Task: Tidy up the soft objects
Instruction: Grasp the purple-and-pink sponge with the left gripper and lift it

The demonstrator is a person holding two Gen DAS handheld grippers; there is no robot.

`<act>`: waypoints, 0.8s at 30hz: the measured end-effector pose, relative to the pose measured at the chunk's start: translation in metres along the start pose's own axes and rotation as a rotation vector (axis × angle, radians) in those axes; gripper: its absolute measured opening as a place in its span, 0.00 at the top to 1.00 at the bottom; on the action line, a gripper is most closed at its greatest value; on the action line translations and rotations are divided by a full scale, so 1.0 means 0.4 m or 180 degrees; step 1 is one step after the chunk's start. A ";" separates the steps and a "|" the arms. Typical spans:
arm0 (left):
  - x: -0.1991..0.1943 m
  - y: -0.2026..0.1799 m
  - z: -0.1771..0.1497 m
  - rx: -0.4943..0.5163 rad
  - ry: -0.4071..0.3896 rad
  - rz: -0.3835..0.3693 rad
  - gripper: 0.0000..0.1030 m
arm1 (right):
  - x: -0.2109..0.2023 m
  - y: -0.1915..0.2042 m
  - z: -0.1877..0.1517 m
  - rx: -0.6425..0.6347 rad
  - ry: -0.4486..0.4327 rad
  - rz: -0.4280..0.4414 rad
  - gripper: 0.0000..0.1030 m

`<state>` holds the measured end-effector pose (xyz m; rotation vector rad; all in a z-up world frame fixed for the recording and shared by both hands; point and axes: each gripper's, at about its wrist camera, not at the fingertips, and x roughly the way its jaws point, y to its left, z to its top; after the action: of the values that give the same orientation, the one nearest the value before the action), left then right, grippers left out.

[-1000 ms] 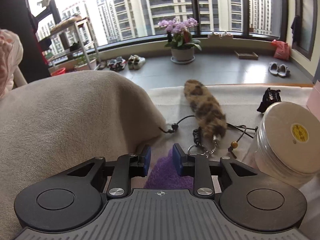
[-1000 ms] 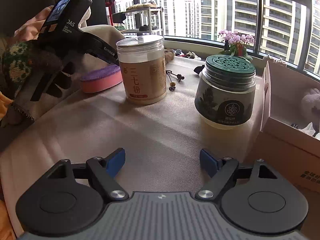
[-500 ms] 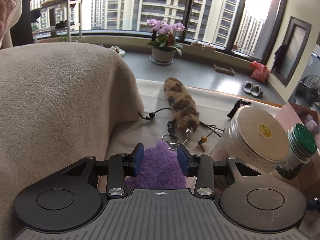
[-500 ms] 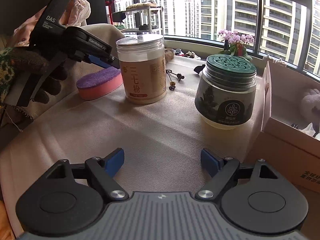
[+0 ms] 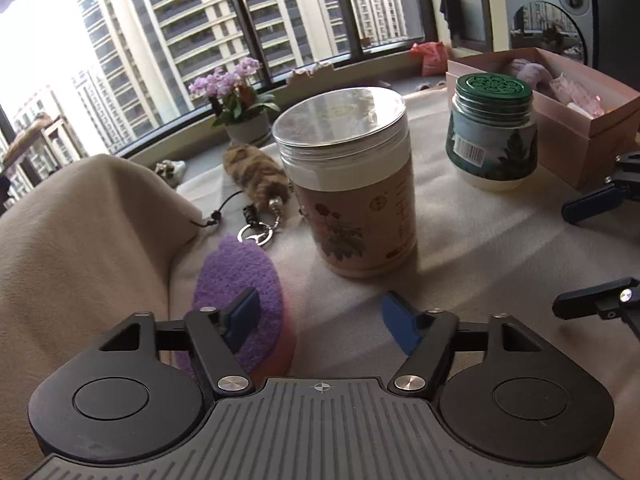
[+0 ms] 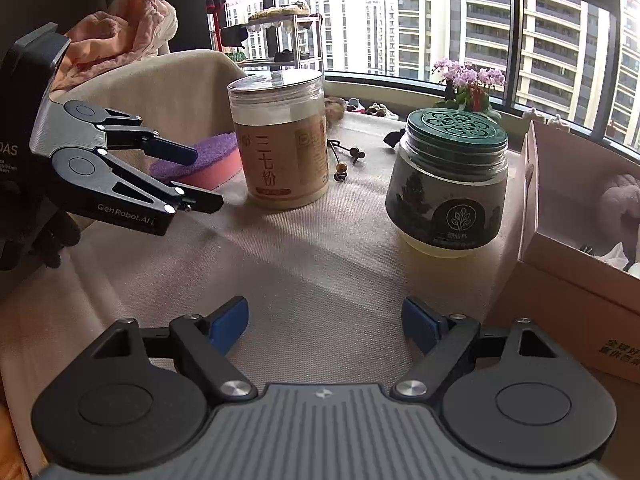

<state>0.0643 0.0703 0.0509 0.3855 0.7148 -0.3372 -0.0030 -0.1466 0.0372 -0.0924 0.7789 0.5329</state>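
A purple-and-pink sponge lies on the cloth-covered table by the beige cushion; it also shows in the right wrist view. My left gripper is open and empty, its left finger over the sponge's near end; it shows in the right wrist view too. A leopard-print furry keychain lies behind the sponge. My right gripper is open and empty above bare cloth. The pink box at right holds plush items.
A clear-lidded tall jar stands in front of my left gripper, a green-lidded jar farther right. A beaded cord lies between the jars. A beige cushion rises at left with pink fabric on top.
My left gripper let go of the purple sponge, opened wide, lifted and swung right toward the jars. The sponge now lies on the table. My right gripper stayed still.
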 end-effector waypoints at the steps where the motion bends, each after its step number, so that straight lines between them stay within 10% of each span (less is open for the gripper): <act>1: 0.006 0.002 0.001 -0.0039 0.0004 -0.0065 0.11 | 0.000 0.000 0.000 0.0001 -0.0001 0.0001 0.18; 13: 0.059 0.078 0.019 -0.0296 0.0178 0.0463 0.25 | -0.001 0.001 0.000 0.0002 -0.0003 0.0000 0.17; 24: 0.113 0.138 0.026 -0.0663 0.0167 0.0138 0.25 | 0.007 0.004 0.005 -0.0154 0.0097 0.0093 0.04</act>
<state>0.1258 0.1065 0.0394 0.2127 0.7838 -0.2097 -0.0008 -0.1434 0.0370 -0.1345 0.7981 0.5792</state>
